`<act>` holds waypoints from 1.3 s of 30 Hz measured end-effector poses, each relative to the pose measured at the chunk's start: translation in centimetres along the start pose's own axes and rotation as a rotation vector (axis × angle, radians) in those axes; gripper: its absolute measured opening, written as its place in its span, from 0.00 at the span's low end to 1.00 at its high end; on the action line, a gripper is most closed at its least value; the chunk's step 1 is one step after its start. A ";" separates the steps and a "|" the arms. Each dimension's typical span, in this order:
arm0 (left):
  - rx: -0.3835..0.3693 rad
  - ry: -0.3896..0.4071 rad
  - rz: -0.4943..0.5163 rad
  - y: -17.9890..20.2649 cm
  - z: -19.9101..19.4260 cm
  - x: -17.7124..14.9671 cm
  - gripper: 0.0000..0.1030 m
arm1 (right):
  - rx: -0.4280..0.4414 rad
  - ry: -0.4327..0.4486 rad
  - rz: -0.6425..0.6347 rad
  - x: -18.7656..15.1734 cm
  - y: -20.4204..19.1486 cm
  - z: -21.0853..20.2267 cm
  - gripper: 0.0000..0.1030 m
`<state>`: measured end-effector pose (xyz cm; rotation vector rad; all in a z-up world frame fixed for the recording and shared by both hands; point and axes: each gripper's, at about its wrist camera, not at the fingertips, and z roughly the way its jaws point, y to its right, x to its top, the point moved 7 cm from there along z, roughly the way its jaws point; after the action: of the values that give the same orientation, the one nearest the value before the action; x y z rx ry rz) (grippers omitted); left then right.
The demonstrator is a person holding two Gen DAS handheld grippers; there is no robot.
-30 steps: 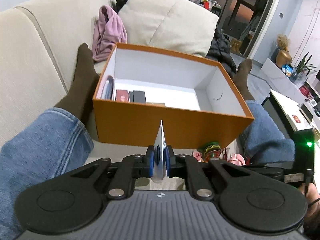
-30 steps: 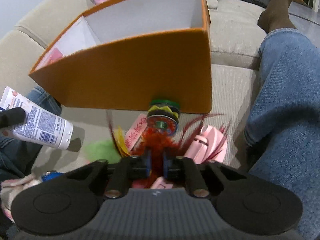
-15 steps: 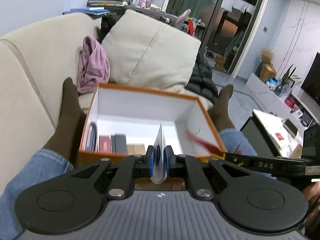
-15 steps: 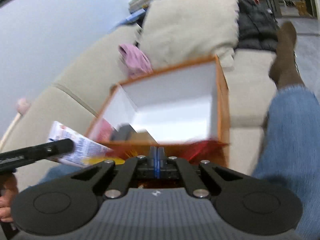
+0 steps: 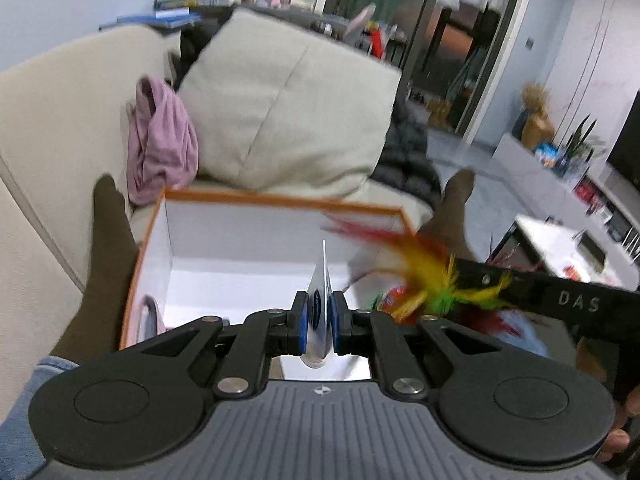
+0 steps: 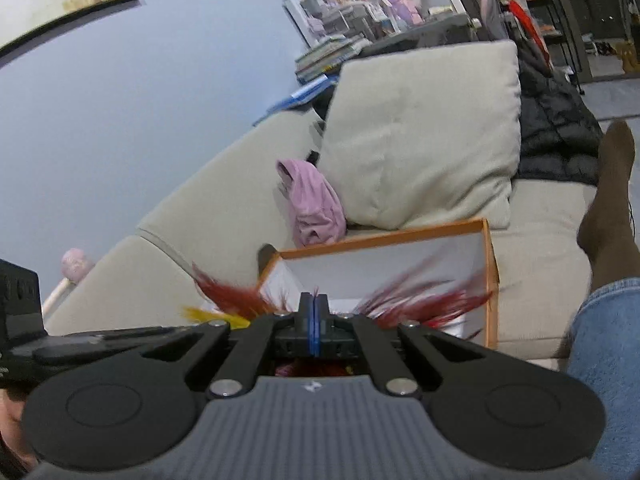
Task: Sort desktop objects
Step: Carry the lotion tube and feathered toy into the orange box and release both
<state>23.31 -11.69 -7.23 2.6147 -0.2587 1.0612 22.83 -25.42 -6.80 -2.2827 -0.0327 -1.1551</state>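
Observation:
An orange box with a white inside stands on the sofa between a person's legs. My left gripper is shut on a white tube, seen edge-on and held over the box's near side. My right gripper is shut on a feather shuttlecock; its red feathers fan out on both sides of the closed pads, above the box's near rim. In the left wrist view the shuttlecock shows red, yellow and green, blurred, at the tip of the right gripper's black finger.
A beige cushion, a pink cloth and a black jacket lie behind the box. Dark-socked feet flank it. A pinkish item leans inside the box's left wall. A low table stands to the right.
The right gripper lifted the shuttlecock off the sofa up to the box's rim. The left gripper carried the tube forward from in front of the box to over its near edge.

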 end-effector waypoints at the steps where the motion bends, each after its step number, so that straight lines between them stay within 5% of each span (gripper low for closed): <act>1: 0.006 -0.024 0.000 -0.2 0.9 -0.4 0.12 | -0.005 -0.013 0.009 -0.2 0.4 0.6 0.00; 18: 0.063 -0.247 0.112 -0.4 7.3 -4.0 0.12 | 0.045 -0.205 0.127 -4.1 3.0 5.8 0.00; 39: 0.040 -0.100 0.012 -2.5 2.0 -2.4 0.17 | -0.021 -0.306 0.149 -6.1 3.8 8.9 0.00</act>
<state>23.63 -9.97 -10.78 2.7094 -0.2783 0.9493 26.54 -22.75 -17.23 -2.4152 0.0314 -0.7276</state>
